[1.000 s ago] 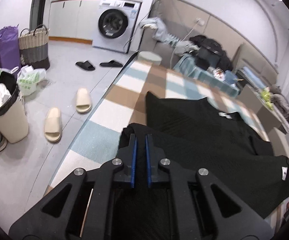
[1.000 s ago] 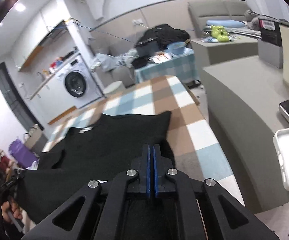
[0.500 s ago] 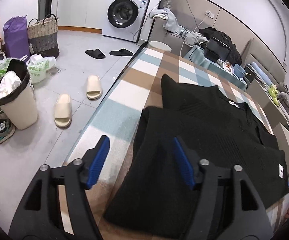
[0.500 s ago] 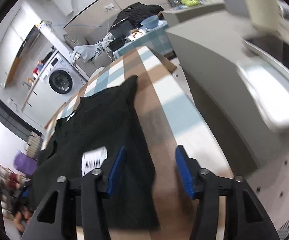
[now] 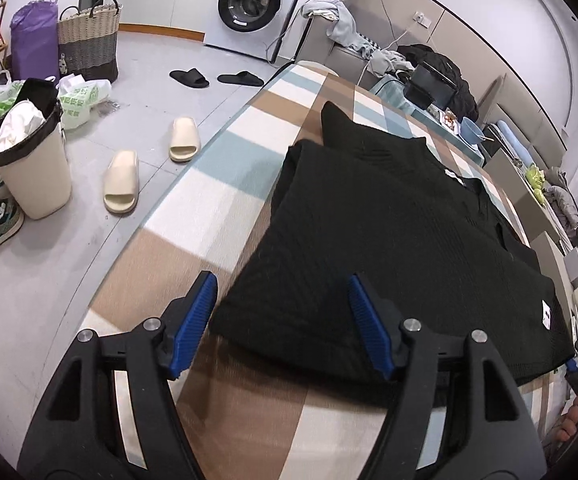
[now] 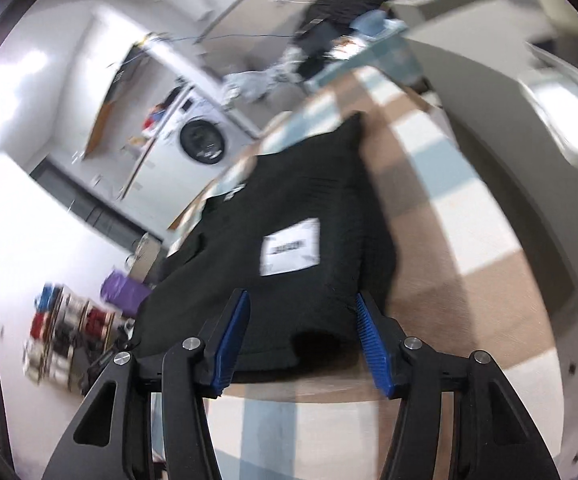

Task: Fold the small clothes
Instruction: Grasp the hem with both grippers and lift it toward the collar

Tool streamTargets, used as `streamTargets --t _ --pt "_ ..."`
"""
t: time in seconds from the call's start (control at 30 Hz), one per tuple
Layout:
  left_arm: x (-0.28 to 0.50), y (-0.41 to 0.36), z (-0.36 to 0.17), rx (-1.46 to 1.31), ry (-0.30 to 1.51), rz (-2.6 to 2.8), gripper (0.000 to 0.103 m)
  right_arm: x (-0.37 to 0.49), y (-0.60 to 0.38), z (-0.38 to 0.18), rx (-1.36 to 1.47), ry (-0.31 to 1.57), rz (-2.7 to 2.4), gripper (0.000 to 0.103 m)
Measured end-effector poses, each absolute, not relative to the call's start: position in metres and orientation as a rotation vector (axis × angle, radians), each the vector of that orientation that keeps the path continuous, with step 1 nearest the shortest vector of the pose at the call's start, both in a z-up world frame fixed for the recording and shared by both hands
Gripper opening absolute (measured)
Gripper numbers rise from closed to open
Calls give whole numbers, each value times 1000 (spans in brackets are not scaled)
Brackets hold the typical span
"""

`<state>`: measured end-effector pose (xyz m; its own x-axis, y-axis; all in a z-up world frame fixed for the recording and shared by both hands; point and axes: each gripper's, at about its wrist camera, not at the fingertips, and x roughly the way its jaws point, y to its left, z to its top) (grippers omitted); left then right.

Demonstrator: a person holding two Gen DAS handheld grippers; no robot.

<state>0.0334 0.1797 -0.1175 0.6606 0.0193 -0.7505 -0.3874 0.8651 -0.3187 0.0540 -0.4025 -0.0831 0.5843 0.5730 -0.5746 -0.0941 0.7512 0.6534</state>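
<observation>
A black knitted garment (image 5: 389,240) lies on the table with the checked cloth in brown, pale blue and white (image 5: 225,196). Its lower half is folded up over the upper half, so the near edge is a thick double layer. A white rectangular label (image 6: 291,247) shows on the top layer, near the right side of the garment.

The left gripper (image 5: 283,324), black with blue ribbed pads, has its jaws wide apart and holds nothing; the near left corner of the garment lies between and just beyond the fingers. The right gripper (image 6: 303,346) has its jaws spread apart too and is empty, with the near right corner of the fold between the pads. The right wrist view is blurred, so I cannot tell if the pads touch the fabric.

On the floor to the left of the table stand a cream waste bin with a black liner (image 5: 29,160) and a pair of cream slippers (image 5: 123,186). A white washing machine (image 5: 255,4) stands at the far wall.
</observation>
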Motion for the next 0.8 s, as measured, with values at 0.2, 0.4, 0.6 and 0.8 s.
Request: streamTargets --t 0.2,0.4,0.6,0.8 --pt "22 172 -110 -452 767 246 39 60 -393 -86 607 884 427 56" --pt "23 174 -101 -479 724 240 6 73 -393 -94 603 894 352 35" --pt "29 177 -73 -488 649 202 5 77 -394 -79 504 870 294 9" --pt "77 188 -39 -473 575 182 5 118 -405 -44 622 726 302 8"
